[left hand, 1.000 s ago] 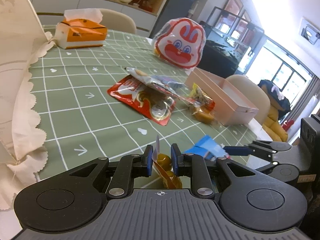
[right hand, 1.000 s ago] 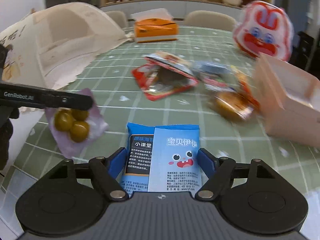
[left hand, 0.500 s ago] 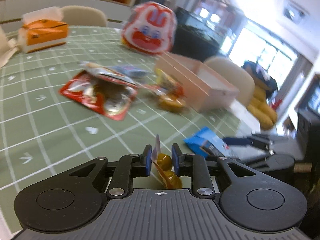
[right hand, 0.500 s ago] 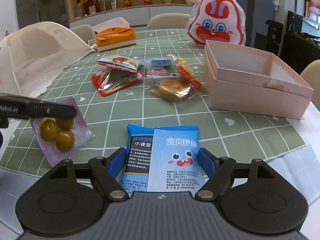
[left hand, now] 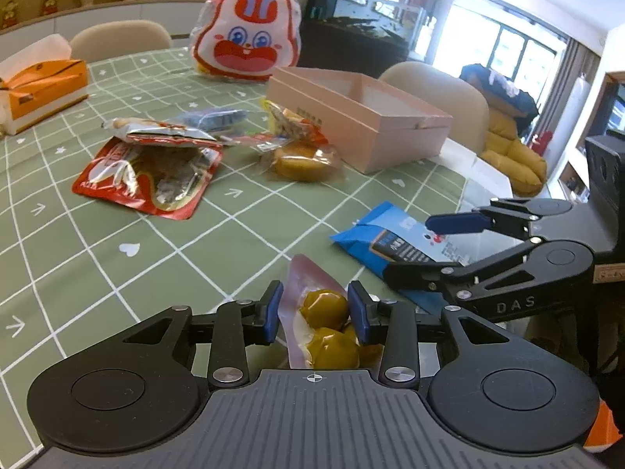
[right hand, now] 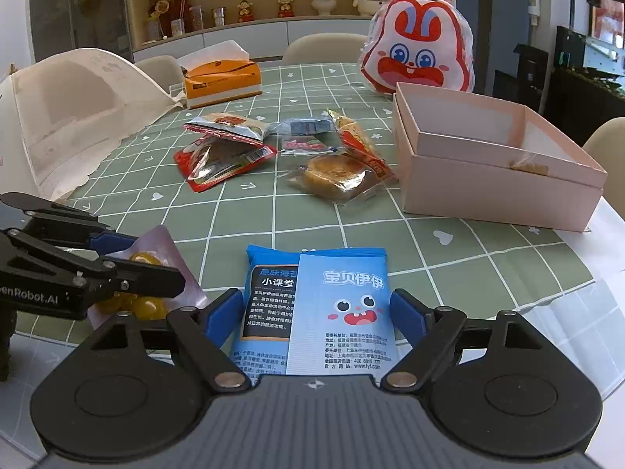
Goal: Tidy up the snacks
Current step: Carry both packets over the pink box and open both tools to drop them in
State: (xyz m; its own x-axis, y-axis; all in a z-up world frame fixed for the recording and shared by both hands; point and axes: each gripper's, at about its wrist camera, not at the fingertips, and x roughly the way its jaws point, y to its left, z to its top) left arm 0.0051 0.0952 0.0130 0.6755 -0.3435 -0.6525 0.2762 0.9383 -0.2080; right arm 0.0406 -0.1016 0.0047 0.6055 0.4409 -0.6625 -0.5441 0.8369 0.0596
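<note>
Left claw [left hand: 315,312] jaws opening, clear packet of yellow-green fruits [left hand: 326,322] lying between pads, gaps each side, not pinched. Right claw [right hand: 316,310] jaws opening around blue snack packet [right hand: 316,305], pads just off its edges. Both packets at near edge of green checked counter [right hand: 449,258]; other snacks mid-counter beside open pink box [right hand: 500,187]

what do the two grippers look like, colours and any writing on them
Both are black, with scissor-like linkage arms, silver pivot pins and blue finger pads. The bodies are ribbed grey with two round discs. The left gripper reads "enRobot.AI", the right gripper "DAS".
</note>
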